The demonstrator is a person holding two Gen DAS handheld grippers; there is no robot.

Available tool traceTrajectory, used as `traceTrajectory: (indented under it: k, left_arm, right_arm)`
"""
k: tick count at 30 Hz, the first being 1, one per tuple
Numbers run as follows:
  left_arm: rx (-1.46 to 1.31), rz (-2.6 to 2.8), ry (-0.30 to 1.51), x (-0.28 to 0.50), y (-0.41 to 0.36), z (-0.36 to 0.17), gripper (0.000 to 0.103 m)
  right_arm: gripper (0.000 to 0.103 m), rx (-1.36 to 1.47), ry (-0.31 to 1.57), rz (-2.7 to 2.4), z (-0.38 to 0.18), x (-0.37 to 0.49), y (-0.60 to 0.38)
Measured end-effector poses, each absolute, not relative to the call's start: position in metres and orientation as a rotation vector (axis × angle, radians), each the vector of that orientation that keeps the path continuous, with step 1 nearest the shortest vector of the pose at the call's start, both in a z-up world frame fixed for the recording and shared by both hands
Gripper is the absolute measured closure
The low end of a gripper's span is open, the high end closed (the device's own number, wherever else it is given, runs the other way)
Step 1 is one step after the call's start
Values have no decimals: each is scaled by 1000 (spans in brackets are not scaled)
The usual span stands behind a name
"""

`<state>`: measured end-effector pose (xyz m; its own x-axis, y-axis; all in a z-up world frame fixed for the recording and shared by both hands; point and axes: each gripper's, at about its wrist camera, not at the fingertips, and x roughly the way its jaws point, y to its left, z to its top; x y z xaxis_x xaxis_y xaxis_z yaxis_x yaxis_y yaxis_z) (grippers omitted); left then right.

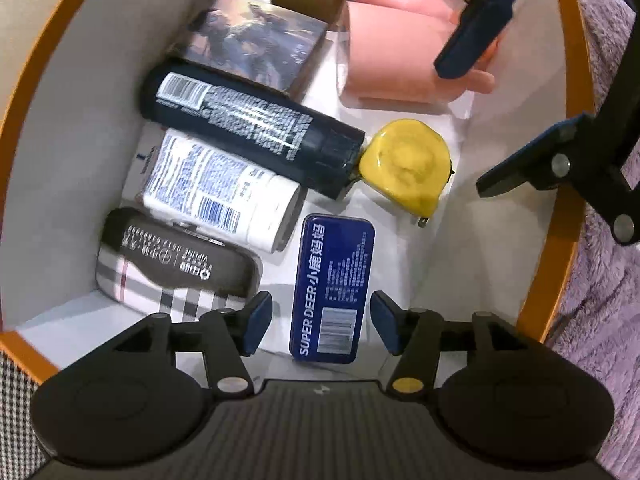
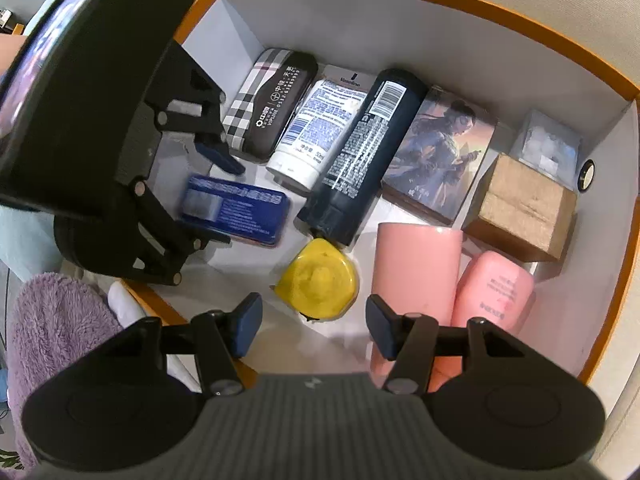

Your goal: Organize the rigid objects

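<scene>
An orange-rimmed white box (image 1: 60, 128) (image 2: 440, 20) holds several rigid objects. A blue tin (image 1: 332, 284) (image 2: 240, 210) lies flat on its floor. My left gripper (image 1: 322, 326) is open just above the tin's near end, jaws astride it, holding nothing. It also shows in the right wrist view (image 2: 220, 196). A yellow tape measure (image 1: 406, 166) (image 2: 320, 280) lies beside the tin. My right gripper (image 2: 314, 330) is open and empty above the tape measure; it shows in the left wrist view (image 1: 472, 116).
Along the box wall lie a plaid case (image 2: 264, 108), a white tube (image 2: 316, 128), a black bottle (image 2: 360, 152) and a picture box (image 2: 440, 152). A pink cylinder (image 2: 416, 272), pink bottle (image 2: 496, 292), cardboard box (image 2: 520, 208) and clear box (image 2: 548, 144) fill the other end. Purple fluffy fabric (image 2: 52, 328) lies outside.
</scene>
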<state>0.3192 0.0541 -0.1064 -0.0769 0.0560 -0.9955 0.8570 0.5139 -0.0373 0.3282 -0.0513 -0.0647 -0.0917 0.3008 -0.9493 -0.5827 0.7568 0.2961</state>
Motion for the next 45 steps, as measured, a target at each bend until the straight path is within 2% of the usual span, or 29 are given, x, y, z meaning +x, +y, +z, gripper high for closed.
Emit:
traceTrajectory:
  k: [4, 10, 19, 27, 33, 37, 41, 45]
  left_arm:
    - [824, -765, 1470, 318, 55, -92, 35]
    - [652, -696, 1284, 298, 61, -42, 35]
    - [431, -497, 1002, 236, 57, 19, 34]
    - [161, -286, 718, 184, 62, 75, 27]
    - [65, -121, 510, 137, 58, 98, 12]
    - [49, 48, 472, 115, 51, 101, 0]
    - [68, 200, 444, 94, 40, 96, 0]
    - [-43, 230, 485, 77, 43, 85, 0]
  right_arm:
    - [44, -239, 1479, 738, -58, 325, -53]
    - [44, -237, 1410, 718, -35, 316, -61]
    - [43, -287, 1131, 632, 13, 270, -87]
    - [26, -220, 821, 552, 61, 211, -132]
    - [18, -129, 605, 454, 76, 162, -152]
    - [11, -83, 506, 429, 77, 135, -154]
    - [5, -66, 465, 388, 73, 115, -150]
    - [3, -53, 445, 364, 68, 96, -150]
